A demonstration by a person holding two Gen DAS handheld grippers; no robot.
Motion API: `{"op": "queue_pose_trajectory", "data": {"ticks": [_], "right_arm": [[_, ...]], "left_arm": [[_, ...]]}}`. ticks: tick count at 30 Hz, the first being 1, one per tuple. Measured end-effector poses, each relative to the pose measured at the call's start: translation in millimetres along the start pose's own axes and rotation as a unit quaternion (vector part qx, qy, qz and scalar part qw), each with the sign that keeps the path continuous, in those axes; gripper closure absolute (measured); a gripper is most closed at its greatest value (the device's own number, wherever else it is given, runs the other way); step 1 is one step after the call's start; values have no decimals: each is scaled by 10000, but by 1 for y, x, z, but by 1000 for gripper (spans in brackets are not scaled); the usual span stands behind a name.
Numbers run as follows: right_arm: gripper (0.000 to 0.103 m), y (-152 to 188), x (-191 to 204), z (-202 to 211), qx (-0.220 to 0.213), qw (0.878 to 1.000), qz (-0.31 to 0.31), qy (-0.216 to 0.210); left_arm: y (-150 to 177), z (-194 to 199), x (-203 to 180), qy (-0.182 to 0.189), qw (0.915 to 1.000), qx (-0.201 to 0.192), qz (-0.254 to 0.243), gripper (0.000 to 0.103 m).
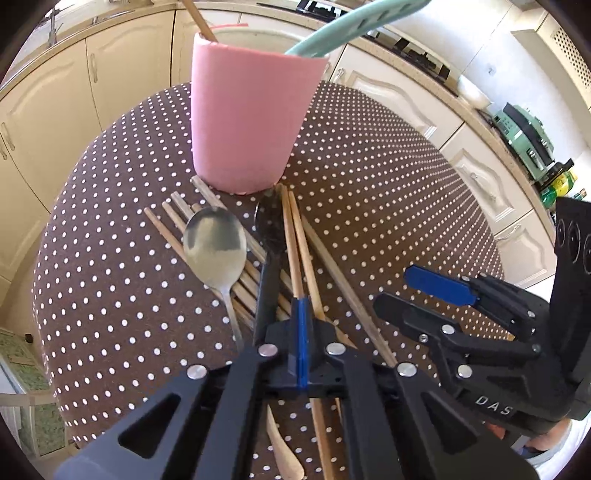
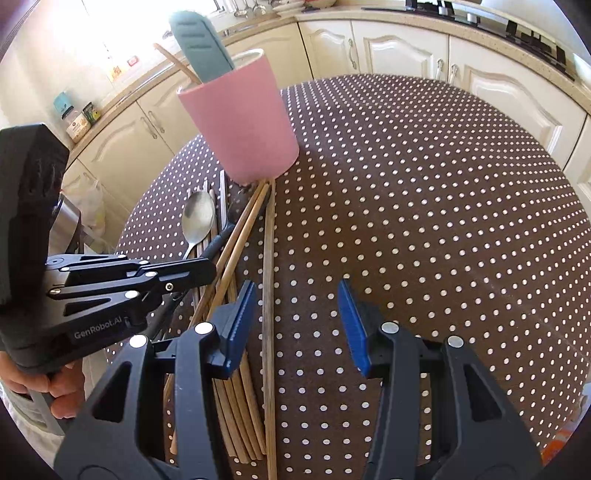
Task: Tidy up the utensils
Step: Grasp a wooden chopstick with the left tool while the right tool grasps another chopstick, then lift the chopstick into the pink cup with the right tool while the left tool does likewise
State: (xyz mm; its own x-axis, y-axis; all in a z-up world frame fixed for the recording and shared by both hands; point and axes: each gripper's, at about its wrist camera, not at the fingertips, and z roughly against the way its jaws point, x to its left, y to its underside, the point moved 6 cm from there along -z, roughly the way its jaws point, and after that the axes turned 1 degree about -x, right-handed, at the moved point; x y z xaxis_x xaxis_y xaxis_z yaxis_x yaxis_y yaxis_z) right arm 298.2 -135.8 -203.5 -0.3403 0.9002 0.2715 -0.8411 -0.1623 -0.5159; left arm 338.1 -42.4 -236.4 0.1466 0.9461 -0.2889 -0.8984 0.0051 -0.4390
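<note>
Utensils lie heaped on the polka-dot surface (image 2: 406, 184) in front of the pink cup (image 1: 247, 122): wooden chopsticks (image 2: 236, 236), a metal spoon (image 1: 216, 245) and a black spoon (image 1: 269, 236). Left gripper (image 1: 300, 314) has its fingers clenched on 1 chopstick (image 1: 291, 240). Right gripper (image 2: 295, 321) hovers just beside the pile, fingers apart and grasping nothing.

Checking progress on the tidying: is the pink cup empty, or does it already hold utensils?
Not empty. The pink cup holds a teal slotted spatula and a wooden stick, both protruding above its rim.
</note>
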Motion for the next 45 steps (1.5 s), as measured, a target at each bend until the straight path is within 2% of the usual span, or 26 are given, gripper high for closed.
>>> {"op": "queue_pose_trajectory", "data": {"ticks": [6,11,15,21,26,35,41,43,45], "right_arm": [[57,-1,6,-5,143,9999,26,-27],[57,-1,10,-8,229,9997,57,4],[57,0,9,-10,300,9995,69,30],[57,0,13,-17,494,9986,176,61],[58,-1,11,-20,592,9980,221,86],[58,-7,13,-23,741,9965,361,143],[77,-13,23,-33,950,9923,668,428],[96,-14,27,-35,973,9909,773,518],[96,-14,28,-35,987,9915,733,424]], "left_arm": [[3,4,4,-103,9999,85,-102,100],[0,1,1,-198,9996,110,-155,83],[-2,-2,-2,-311,9992,89,-216,84],[-4,-6,-5,-345,9989,81,-313,95],[-7,-12,-15,-378,9986,95,-350,96],[-5,-10,-6,-167,9998,-92,-83,99],[-4,4,-5,-64,9995,-278,-103,99],[-4,10,-6,2,9994,-342,-101,99],[-4,19,-7,89,9987,-491,-89,99]]}}
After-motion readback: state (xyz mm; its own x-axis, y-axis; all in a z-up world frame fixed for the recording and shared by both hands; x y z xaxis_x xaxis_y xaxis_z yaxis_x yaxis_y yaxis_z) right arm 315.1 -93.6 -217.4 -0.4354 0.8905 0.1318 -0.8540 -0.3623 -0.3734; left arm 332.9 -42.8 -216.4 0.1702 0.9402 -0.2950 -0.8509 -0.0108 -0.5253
